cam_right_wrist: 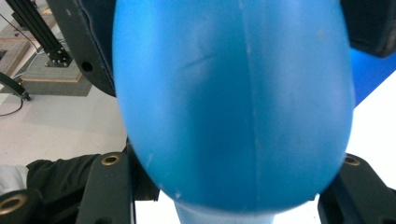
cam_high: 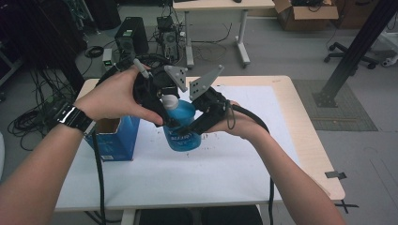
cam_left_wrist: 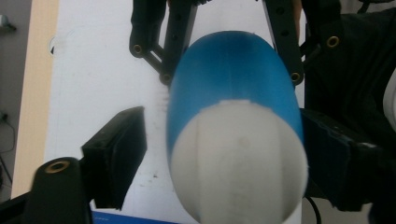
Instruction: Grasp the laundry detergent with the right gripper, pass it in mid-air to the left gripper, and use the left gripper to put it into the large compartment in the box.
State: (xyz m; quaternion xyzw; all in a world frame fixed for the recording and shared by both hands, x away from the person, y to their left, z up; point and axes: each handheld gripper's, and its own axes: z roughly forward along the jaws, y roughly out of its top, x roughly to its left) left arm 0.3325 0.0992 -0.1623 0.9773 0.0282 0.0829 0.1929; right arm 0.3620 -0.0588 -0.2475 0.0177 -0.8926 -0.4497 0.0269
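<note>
High view: at the frame's center, above the white surface (cam_high: 225, 164), both hands hold a blue bottle (cam_high: 182, 126) with a white cap (cam_high: 170, 100). The right hand-held gripper (cam_high: 187, 129) pinches the bottle's body. The left hand-held gripper (cam_high: 165, 105) is spread around the cap, one pad clearly apart from it. An open blue box (cam_high: 112, 138) stands at left. The cap is still on; uncapping seems the likely remaining step.

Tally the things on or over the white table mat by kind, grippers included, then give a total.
Blue bottle with white cap: 1
Blue open-topped box: 1
Grippers: 2, the left gripper at the cap end and the right gripper around the bottle's body
Total: 4
</note>
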